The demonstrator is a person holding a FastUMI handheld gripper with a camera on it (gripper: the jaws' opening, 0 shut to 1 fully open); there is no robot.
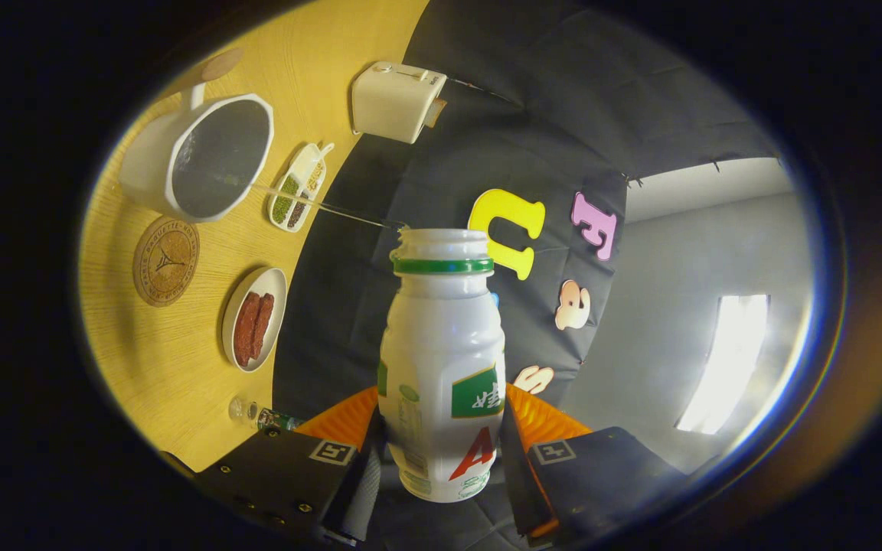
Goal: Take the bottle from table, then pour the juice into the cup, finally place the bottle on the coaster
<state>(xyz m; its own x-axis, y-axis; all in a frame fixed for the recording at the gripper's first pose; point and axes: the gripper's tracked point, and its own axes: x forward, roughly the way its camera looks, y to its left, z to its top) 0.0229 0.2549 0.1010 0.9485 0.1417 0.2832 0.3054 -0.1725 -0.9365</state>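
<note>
My gripper (441, 448) is shut on a white plastic bottle (441, 360) with a green neck ring and an open mouth; both fingers press on its lower body. The whole view is rolled, so the bottle is tipped over toward the yellow table (142, 360). A thin clear stream (326, 205) runs from the bottle's mouth into the white angular cup (204, 157), which stands on the table beyond the fingers. Beside the cup lies a round cork coaster (166, 261) with nothing on it.
A small plate with red strips (255, 329) sits near the coaster. A divided dish of beans (297, 187) lies by the cup, and a white toaster (395, 99) stands at the table's back. A small glass item (246, 411) is close to the fingers.
</note>
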